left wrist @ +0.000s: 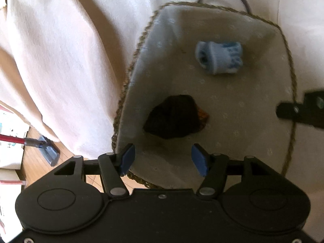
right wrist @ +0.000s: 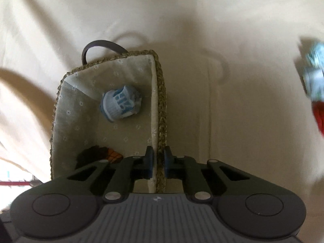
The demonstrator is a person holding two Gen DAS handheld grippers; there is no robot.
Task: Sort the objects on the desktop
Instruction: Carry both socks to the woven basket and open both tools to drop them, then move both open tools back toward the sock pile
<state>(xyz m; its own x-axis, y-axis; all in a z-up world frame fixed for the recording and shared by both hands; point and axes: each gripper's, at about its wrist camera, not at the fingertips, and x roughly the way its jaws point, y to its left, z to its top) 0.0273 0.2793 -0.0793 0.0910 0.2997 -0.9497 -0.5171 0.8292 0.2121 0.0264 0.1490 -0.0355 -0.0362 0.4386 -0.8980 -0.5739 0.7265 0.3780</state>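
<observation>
A woven basket [left wrist: 139, 42] with a pale flowered lining stands on a cream cloth. On its floor lie a rolled blue and white sock [left wrist: 219, 57] and a dark brown bundle with an orange patch [left wrist: 174, 119]. My left gripper [left wrist: 163, 151] hangs open over the basket's near end, just above the dark bundle, with nothing between its blue pads. In the right wrist view the same basket [right wrist: 162, 93], sock [right wrist: 120, 103] and dark bundle [right wrist: 95, 154] show. My right gripper [right wrist: 159, 162] is shut on the basket's right wall, one pad inside and one outside.
A grey strap handle [right wrist: 101, 44] arches over the basket's far end. The cream cloth [right wrist: 222, 40] spreads all around it. A red pen [left wrist: 12, 138] and a bluish block [left wrist: 49, 151] lie on wood at the left. A blurred teal, white and red object [right wrist: 316, 70] sits at the right edge.
</observation>
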